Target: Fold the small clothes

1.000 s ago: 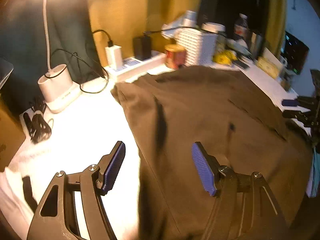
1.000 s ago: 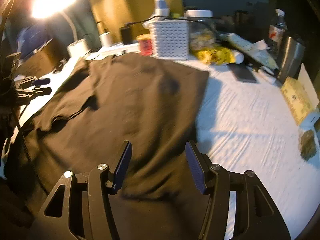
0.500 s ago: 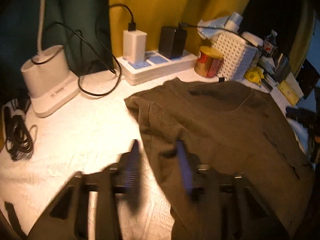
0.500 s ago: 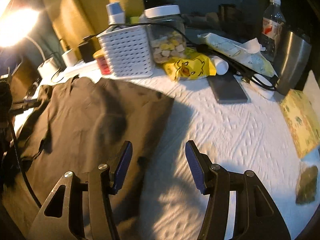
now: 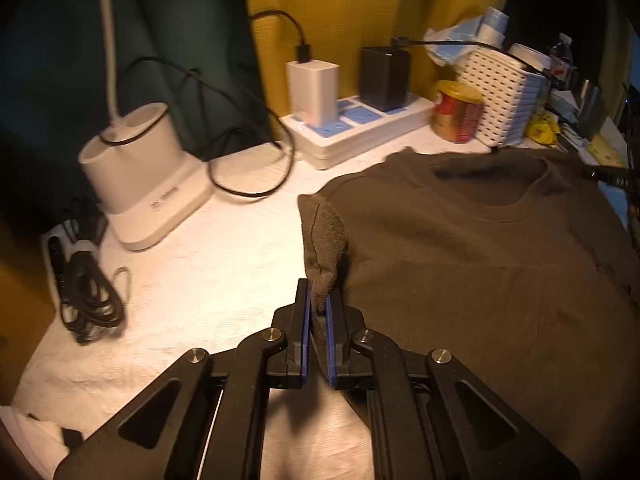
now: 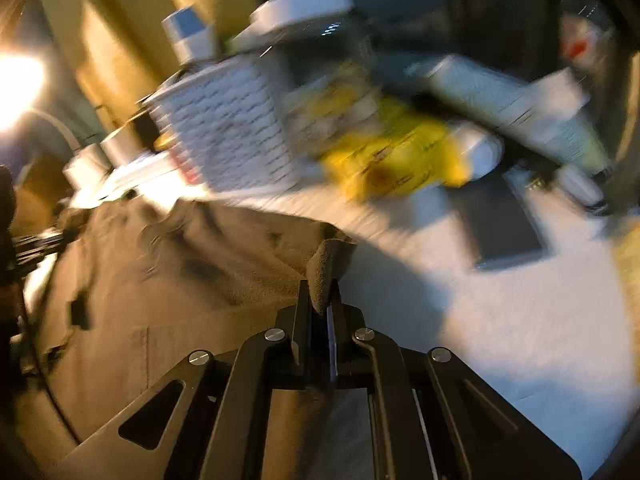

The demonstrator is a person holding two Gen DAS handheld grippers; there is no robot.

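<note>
A dark olive-brown T-shirt (image 5: pixel 480 264) lies spread on the white table cover, neck toward the back. My left gripper (image 5: pixel 317 304) is shut on the shirt's left shoulder corner, which bunches up between the blue pads. In the right wrist view the same shirt (image 6: pixel 160 280) fills the left side. My right gripper (image 6: pixel 322 300) is shut on the shirt's right corner, a fold of cloth standing up between the fingers. The right view is motion-blurred.
White lamp base (image 5: pixel 140 176), coiled black cable (image 5: pixel 86 296), power strip with chargers (image 5: pixel 360 120), red tin (image 5: pixel 458 112) and white perforated basket (image 5: pixel 500 108) line the back. In the right view: basket (image 6: pixel 224 128), yellow packet (image 6: pixel 396 156), dark phone (image 6: pixel 504 224).
Both grippers moved forward to the shirt's far corners and closed from open onto the cloth. The shirt's corners now lift between the pads.
</note>
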